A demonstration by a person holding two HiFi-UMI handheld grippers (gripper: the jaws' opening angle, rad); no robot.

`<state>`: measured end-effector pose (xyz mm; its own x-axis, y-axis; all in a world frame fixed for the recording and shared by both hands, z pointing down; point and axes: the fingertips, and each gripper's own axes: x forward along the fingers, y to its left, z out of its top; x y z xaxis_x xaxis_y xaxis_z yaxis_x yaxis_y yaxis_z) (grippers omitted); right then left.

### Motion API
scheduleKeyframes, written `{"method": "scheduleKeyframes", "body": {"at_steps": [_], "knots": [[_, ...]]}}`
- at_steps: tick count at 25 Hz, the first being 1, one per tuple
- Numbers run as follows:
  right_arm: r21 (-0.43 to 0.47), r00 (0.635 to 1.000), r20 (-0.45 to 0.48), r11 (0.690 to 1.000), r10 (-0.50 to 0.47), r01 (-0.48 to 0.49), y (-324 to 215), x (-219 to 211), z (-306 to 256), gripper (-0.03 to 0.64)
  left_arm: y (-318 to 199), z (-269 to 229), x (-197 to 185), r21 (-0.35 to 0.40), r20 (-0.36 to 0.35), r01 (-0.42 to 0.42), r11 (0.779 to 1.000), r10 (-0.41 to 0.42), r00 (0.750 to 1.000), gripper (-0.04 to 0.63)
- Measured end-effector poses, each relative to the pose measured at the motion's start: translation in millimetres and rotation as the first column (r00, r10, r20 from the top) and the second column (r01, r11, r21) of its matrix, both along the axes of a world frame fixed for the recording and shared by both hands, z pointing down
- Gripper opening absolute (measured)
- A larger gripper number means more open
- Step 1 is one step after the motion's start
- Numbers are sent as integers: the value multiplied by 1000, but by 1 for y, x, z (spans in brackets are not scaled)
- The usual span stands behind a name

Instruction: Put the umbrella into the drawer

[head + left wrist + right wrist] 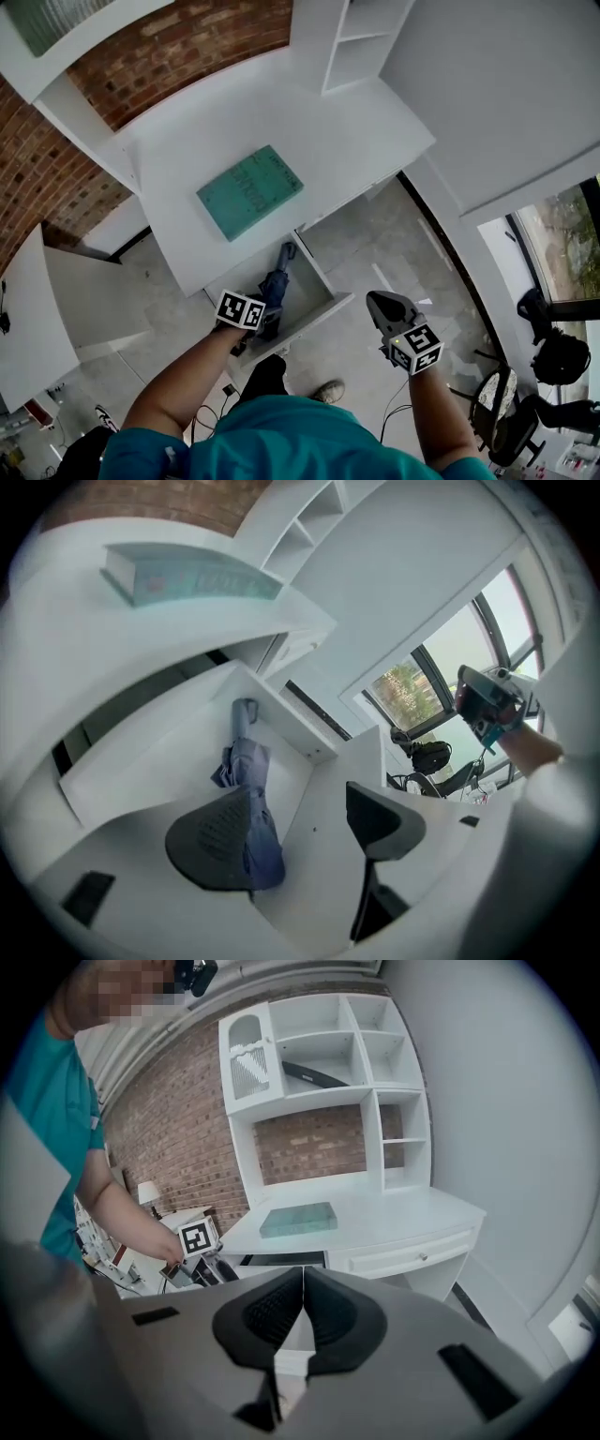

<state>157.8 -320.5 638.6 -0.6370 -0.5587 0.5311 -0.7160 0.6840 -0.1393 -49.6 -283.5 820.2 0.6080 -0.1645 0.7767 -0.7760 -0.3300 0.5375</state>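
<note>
A: So, layout?
B: White desk [328, 141], with its drawer [319, 316] standing open below the front edge. Teal book [249, 191] lies flat on the desktop.
A: Umbrella?
B: Folded blue umbrella [248, 771] lies inside the drawer, lengthwise on its floor.
A: Grippers?
B: Left gripper [300, 832] is over the drawer, jaws wide apart, pinching nothing; the umbrella sits beneath them. Right gripper [303, 1312] is off beside the drawer, jaws pressed together, empty.

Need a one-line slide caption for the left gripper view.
Open left gripper over the blue umbrella lying in the open drawer.
</note>
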Motion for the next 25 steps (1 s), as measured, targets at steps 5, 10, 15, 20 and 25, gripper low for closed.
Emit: {"method": "scheduleKeyframes", "body": {"at_steps": [5, 10, 15, 20, 25], "knots": [[47, 999, 15, 998, 41, -42, 17, 30, -34, 24, -8, -73, 29, 180, -49, -61, 982, 70, 996, 322], [86, 996, 40, 993, 78, -81, 43, 57, -64, 25, -14, -156, 72, 420, -135, -107, 901, 178, 975, 314], [109, 992, 61, 987, 113, -119, 68, 95, -91, 24, -4, -223, 120, 562, -205, -93, 822, 247, 947, 239], [148, 991, 76, 982, 107, -118, 88, 117, -123, 23, 15, -277, 150, 658, -229, -85, 748, 306, 924, 187], [192, 993, 82, 976, 84, -98, 98, 127, -152, 25, 29, -319, 157, 728, -228, -54, 683, 316, 921, 118]]}}
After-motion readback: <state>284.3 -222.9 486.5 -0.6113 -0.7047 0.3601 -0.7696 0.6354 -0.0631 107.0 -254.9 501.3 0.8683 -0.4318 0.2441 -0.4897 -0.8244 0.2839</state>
